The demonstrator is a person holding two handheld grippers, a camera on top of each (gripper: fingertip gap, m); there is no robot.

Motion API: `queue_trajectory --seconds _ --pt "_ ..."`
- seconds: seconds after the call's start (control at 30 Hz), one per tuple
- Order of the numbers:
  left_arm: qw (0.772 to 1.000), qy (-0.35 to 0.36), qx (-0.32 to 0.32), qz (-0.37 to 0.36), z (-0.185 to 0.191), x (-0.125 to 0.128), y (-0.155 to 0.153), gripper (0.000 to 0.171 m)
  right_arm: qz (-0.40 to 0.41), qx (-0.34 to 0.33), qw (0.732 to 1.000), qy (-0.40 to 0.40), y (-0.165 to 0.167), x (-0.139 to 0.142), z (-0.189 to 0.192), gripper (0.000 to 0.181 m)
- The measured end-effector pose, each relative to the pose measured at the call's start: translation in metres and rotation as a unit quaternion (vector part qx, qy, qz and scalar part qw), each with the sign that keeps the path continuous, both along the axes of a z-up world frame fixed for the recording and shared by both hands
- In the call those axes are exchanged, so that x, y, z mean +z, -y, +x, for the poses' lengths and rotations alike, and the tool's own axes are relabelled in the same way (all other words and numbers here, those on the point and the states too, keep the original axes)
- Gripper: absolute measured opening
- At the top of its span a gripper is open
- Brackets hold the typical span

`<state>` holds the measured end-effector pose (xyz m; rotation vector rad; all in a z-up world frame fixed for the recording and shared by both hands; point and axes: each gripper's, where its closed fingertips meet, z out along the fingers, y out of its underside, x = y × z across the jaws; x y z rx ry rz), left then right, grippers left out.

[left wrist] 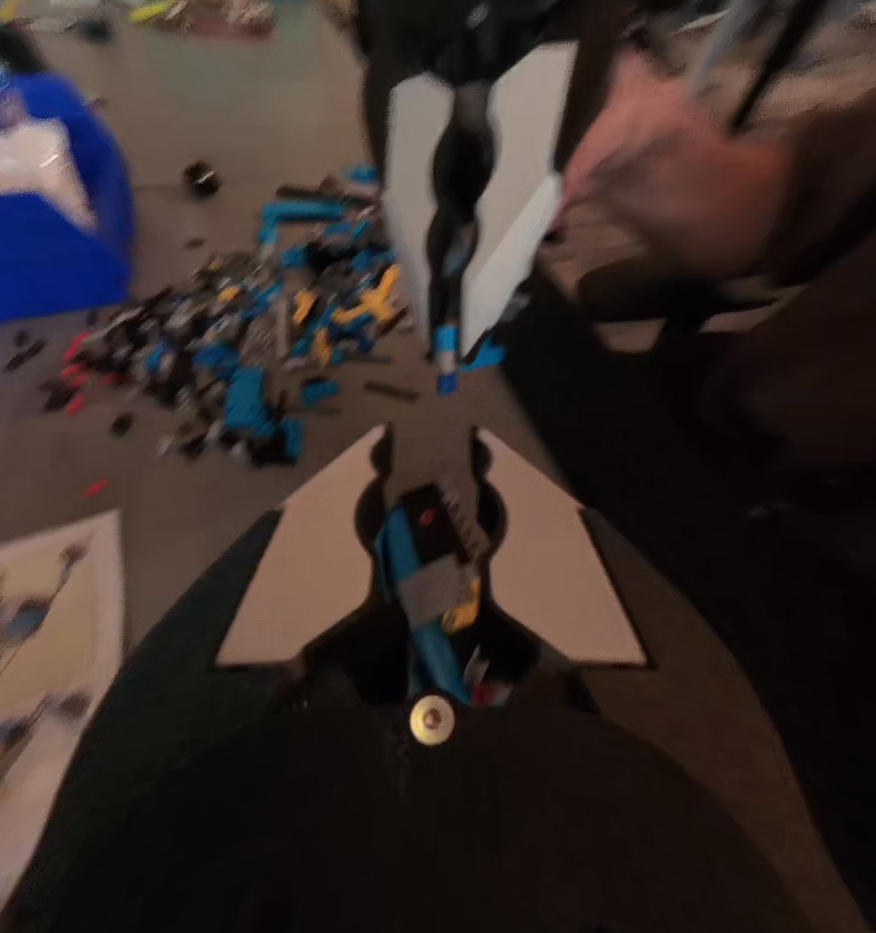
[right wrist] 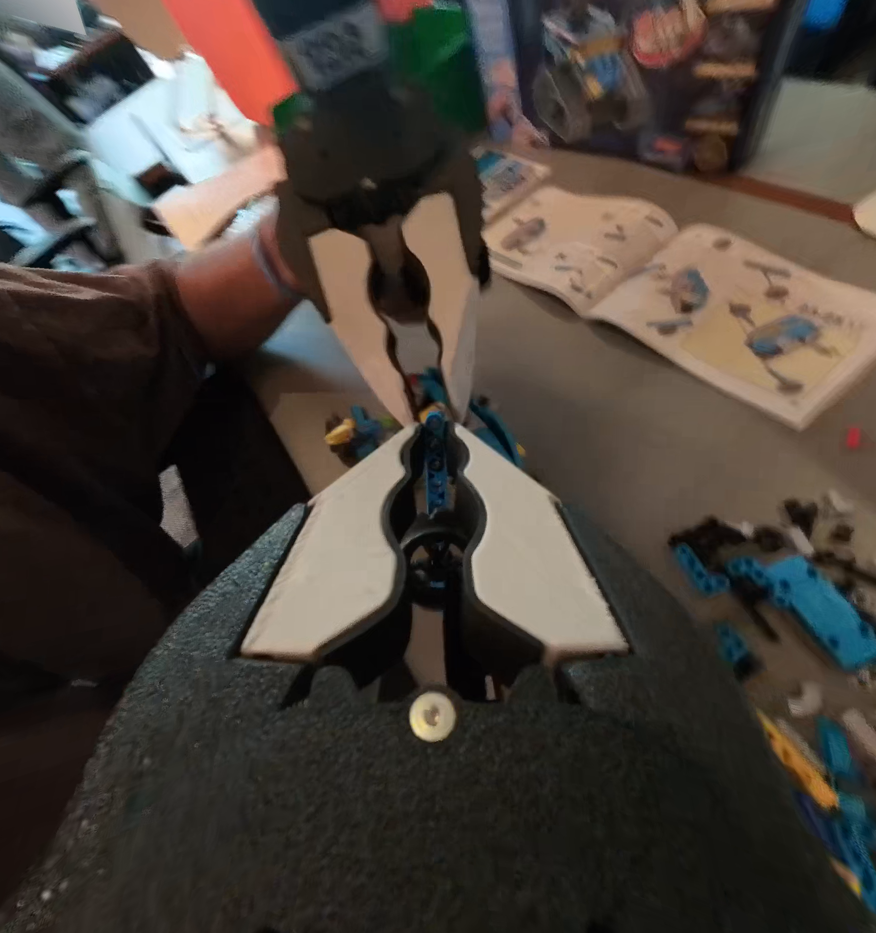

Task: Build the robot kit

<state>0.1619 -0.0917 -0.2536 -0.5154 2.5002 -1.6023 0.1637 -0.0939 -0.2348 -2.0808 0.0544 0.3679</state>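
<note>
My left gripper (left wrist: 431,429) is shut on a small part-built model (left wrist: 426,560) of blue, black, grey and yellow toy pieces, gripped deep between its fingers. My right gripper (right wrist: 436,426) is shut on a blue beam with holes (right wrist: 436,469); a black ring-shaped piece (right wrist: 433,560) sits behind it between the fingers. The two grippers point at each other with their tips nearly meeting above a grey table (right wrist: 602,429). In the left wrist view the right gripper (left wrist: 451,353) comes down from above with the blue beam (left wrist: 446,348) at its tips. The picture is blurred.
A pile of loose blue, black, yellow and red pieces (left wrist: 254,343) lies on the table, with more in the right wrist view (right wrist: 804,595). An open instruction booklet (right wrist: 703,303) lies behind, and a toy box (right wrist: 653,75) stands beyond it. A blue container (left wrist: 47,252) is at left. A person's hand (left wrist: 678,192) and brown sleeve (right wrist: 72,404) show. Left and right tips are no more than a few centimetres apart.
</note>
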Motion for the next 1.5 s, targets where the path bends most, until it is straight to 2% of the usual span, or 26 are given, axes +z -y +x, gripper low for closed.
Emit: queue_trajectory --seconds 0.07,0.17,0.2,0.3,0.4,0.5,0.63,0.77,1.1,1.3,1.4,1.5 --pt "0.998 -0.020 0.058 0.017 0.002 -0.017 -0.030 0.066 -0.067 -0.044 0.996 -0.031 -0.002 -0.020 0.005 0.007" --pt "0.990 -0.100 0.055 -0.086 -0.029 -0.020 -0.056 0.085 -0.162 -0.098 0.980 -0.060 -0.004 -0.054 0.014 0.007" --pt "0.987 -0.106 0.056 -0.106 -0.039 -0.022 -0.062 0.088 -0.187 -0.113 0.974 -0.063 -0.005 -0.063 0.019 0.007" --pt "0.991 -0.092 0.083 -0.053 -0.058 -0.051 -0.081 0.106 -0.236 -0.119 0.961 -0.077 -0.011 -0.078 0.014 0.007" --pt "0.992 -0.087 0.088 -0.011 -0.066 -0.073 -0.088 0.103 -0.267 -0.136 0.952 -0.066 -0.012 -0.087 0.012 0.007" --pt "0.993 -0.083 0.077 0.019 -0.064 -0.092 -0.076 0.103 -0.285 -0.165 0.943 -0.044 -0.012 -0.092 0.017 0.007" --pt "0.993 -0.064 0.095 -0.010 -0.053 -0.087 -0.052 0.080 -0.305 -0.185 0.933 -0.041 -0.010 -0.093 0.017 0.007" --pt "0.989 -0.026 0.145 0.017 -0.042 -0.091 -0.050 0.059 -0.318 -0.207 0.924 -0.042 -0.010 -0.093 0.018 0.007" --pt "0.978 -0.030 0.206 0.024 -0.041 -0.093 -0.037 0.058 -0.339 -0.238 0.909 -0.042 0.000 -0.093 0.023 0.007" --pt "0.974 -0.016 0.226 0.023 -0.038 -0.094 -0.034 0.058 -0.350 -0.240 0.905 -0.009 0.000 -0.091 0.027 0.007" --pt "0.973 -0.012 0.228 0.023 -0.037 -0.094 -0.033 0.058 -0.336 -0.235 0.912 0.001 -0.007 -0.085 0.025 0.007" --pt "0.973 -0.018 0.231 0.015 -0.037 -0.093 -0.033 0.058 -0.360 -0.237 0.902 0.027 -0.002 -0.092 0.025 0.007"
